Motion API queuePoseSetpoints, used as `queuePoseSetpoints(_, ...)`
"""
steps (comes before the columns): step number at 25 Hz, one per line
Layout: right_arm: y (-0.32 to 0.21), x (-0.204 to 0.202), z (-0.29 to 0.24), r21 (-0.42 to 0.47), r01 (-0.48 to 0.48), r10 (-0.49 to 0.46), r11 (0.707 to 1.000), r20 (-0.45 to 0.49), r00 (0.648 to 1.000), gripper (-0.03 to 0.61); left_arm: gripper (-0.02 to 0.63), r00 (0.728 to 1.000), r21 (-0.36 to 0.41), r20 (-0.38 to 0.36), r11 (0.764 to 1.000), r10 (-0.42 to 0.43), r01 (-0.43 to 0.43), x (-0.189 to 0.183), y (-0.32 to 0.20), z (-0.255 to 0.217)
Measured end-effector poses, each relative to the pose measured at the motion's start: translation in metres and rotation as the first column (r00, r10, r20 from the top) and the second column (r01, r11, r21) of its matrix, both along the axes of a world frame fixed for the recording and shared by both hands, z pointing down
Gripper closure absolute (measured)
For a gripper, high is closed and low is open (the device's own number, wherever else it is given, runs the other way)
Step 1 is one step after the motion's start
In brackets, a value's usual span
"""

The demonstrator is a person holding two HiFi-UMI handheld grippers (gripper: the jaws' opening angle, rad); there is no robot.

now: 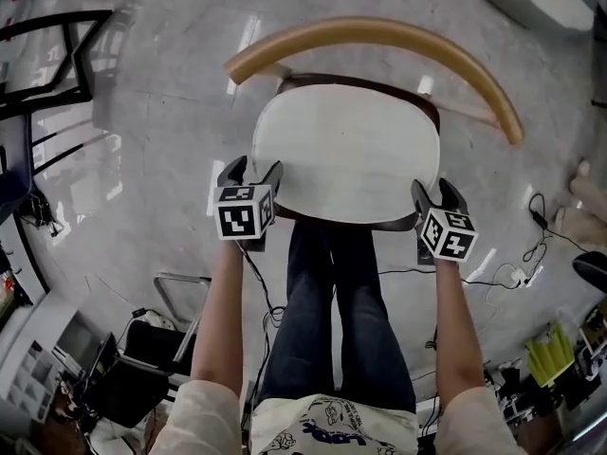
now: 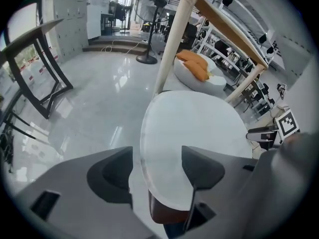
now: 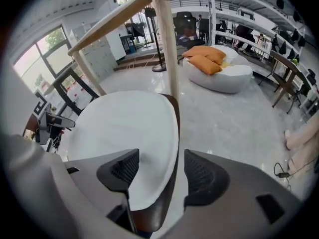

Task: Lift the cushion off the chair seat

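The left gripper's (image 1: 254, 170) jaws stood spread wide, straddling the left edge of the white cushion (image 1: 346, 150) without clamping it. The right gripper's (image 1: 434, 190) jaws, just as wide, straddled its right edge. The cushion lay flat on the dark brown chair seat (image 1: 394, 224), in front of the curved wooden backrest (image 1: 379, 33). The chair stood on a glossy grey floor (image 1: 161, 102).

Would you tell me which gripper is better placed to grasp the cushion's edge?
Left, narrowly, I think: the left gripper holds its open jaws astride mostly the cushion edge, while the right gripper has the brown chair seat rim between its open jaws too.
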State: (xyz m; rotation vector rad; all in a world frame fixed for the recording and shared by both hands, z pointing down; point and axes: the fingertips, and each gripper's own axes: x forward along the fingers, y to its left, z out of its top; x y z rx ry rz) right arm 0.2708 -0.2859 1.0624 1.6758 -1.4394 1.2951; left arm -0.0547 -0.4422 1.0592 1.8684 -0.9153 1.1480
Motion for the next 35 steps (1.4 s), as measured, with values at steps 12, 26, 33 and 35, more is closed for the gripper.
queuePoseSetpoints(12, 0.002, -0.008, 0.023, 0.015, -0.043, 0.041, 0.999, 0.134, 0.990, 0.332, 0.331, 0.998, -0.108, -0.059, 0.994, -0.022, 0.015, 0.000, 0.009, 0.033)
queuePoseSetpoints(26, 0.005, -0.007, -0.008, 0.026, -0.025, 0.024, 0.999, 0.045, 0.999, 0.517, 0.509, 0.999, -0.040, 0.033, 0.999, 0.010, -0.009, -0.006, 0.011, 0.005)
queuePoseSetpoints(33, 0.008, -0.019, -0.066, 0.080, -0.027, 0.024, 0.996, 0.028, 0.999, 0.531, 0.565, 0.998, 0.022, 0.046, 0.999, 0.038, -0.039, -0.010, 0.019, -0.050)
queuePoseSetpoints(35, 0.008, -0.020, -0.092, 0.103, -0.031, 0.029, 0.994, 0.023, 0.999, 0.532, 0.568, 0.999, 0.045, 0.038, 0.998, 0.038, -0.040, -0.012, 0.020, -0.077)
